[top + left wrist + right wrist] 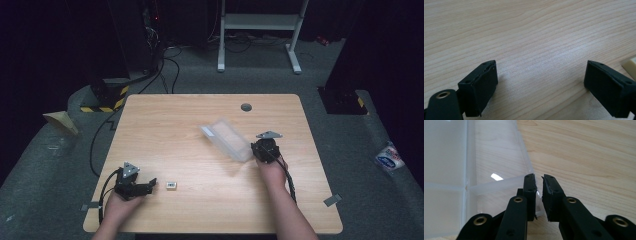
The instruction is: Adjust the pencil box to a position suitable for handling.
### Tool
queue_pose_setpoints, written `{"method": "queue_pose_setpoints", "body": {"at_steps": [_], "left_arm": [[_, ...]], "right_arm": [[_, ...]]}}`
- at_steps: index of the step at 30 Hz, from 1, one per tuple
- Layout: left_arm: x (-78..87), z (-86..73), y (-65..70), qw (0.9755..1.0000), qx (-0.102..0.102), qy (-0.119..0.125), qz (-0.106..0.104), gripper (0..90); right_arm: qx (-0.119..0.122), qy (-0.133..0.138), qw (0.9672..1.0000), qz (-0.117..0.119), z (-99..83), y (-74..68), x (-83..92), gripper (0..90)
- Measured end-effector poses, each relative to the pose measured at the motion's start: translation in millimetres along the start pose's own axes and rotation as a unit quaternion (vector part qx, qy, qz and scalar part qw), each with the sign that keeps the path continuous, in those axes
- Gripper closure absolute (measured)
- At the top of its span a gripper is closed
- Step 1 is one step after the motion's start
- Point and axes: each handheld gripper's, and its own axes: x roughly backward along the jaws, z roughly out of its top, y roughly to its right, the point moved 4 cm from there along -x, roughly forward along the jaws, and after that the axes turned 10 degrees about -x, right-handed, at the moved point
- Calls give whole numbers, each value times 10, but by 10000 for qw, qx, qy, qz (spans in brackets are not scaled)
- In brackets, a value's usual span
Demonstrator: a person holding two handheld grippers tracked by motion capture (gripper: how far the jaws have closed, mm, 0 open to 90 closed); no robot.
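Clamping the near wall of a clear plastic box (227, 139), the right gripper (263, 148) sits right of centre in the high view, its jaws drawn together on the box's edge. Seen from the right gripper view, that gripper (539, 195) rises from the bottom middle of the frame with a thin translucent rim pinched between its pads; the box (454, 170) spreads over the left half of the frame, its inner dividers faintly visible and wood grain showing through the floor. One corner wall runs up from the jaws toward the top centre.

At the high view's lower left, the left gripper (150, 184) rests low over the table (165, 120), held in a hand (120, 202) that enters from the bottom edge. Its jaws stand wide apart with nothing between them, as the left gripper view confirms: the gripper (541, 80) shows bare tabletop between one pad at lower left and the other at lower right. A small pale block (171, 185) lies on the wood just right of the left gripper's tips in the high view, and its corner (630, 65) peeks in at the right edge of the left gripper view, apart from the pads. Box and block lie well apart.
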Motion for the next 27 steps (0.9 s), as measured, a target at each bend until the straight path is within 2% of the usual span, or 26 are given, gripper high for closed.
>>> {"method": "queue_pose_setpoints", "body": {"at_steps": [6, 10, 18, 27], "left_arm": [[3, -2, 0, 10000, 0, 4, 4, 124], [3, -2, 0, 10000, 0, 2, 4, 125], [3, -2, 0, 10000, -2, 5, 1, 125], [3, -1, 0, 10000, -3, 5, -2, 125]], "right_arm": [[-38, -55, 10000, 63, -102, -51, 16, 811], [-4, -12, 9998, 174, -220, -116, 102, 793], [66, 106, 9991, 402, -360, -332, 284, 757], [99, 129, 9975, 688, -445, -567, 337, 722]]}}
